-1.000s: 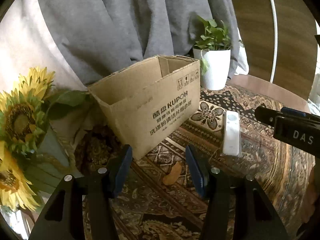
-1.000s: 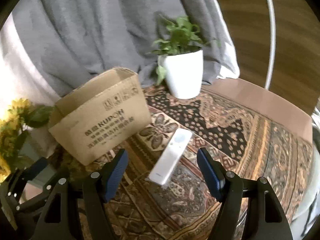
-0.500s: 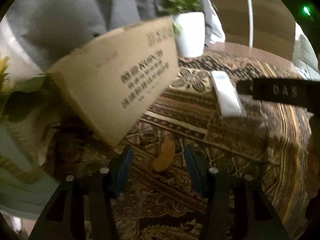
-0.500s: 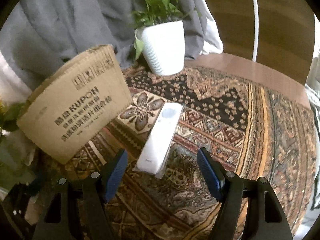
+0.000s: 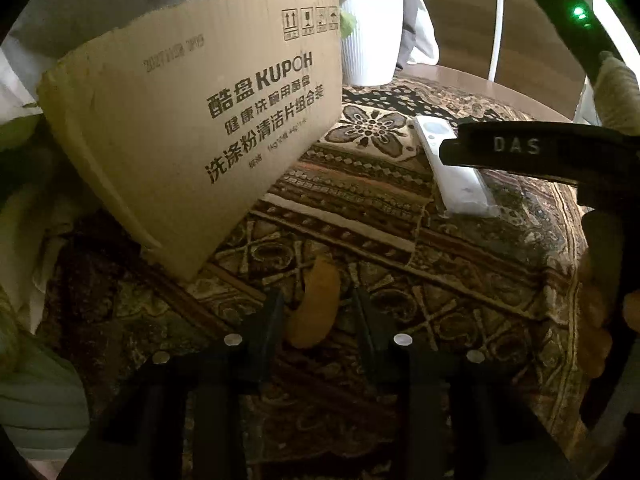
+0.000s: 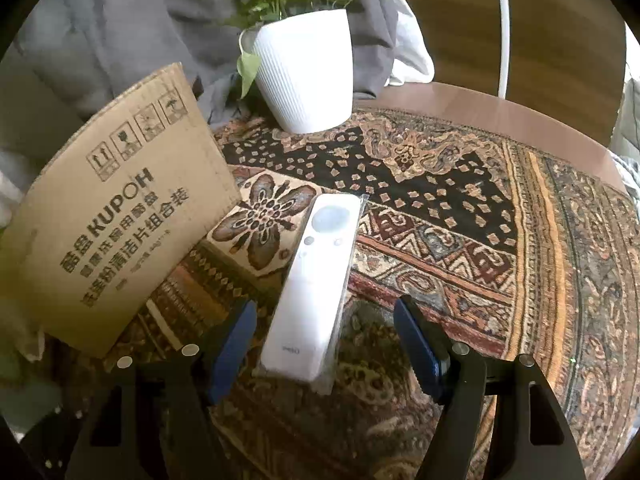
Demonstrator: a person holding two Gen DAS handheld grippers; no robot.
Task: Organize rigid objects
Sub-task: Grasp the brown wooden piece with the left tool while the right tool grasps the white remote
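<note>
A small curved orange-brown piece (image 5: 314, 304) lies on the patterned cloth in front of the cardboard box (image 5: 192, 120). My left gripper (image 5: 320, 320) straddles it with its jaws closing; a narrow gap still shows on the right side. A white remote (image 6: 316, 280) in a clear wrapper lies right of the box (image 6: 112, 216). My right gripper (image 6: 326, 338) stands open around the remote's near end, both pads apart from it. In the left wrist view the remote (image 5: 452, 168) is partly hidden behind the other tool's black housing (image 5: 520, 148).
A white ribbed pot (image 6: 304, 72) with a green plant stands behind the box and remote. Grey fabric hangs at the back. The round wooden table's rim (image 6: 500, 116) shows beyond the cloth. A pale green vase (image 5: 40, 400) sits at the far left.
Both grippers have come down toward the cloth. The left jaws have narrowed around the orange piece. The remote's near end now lies between the right fingers.
</note>
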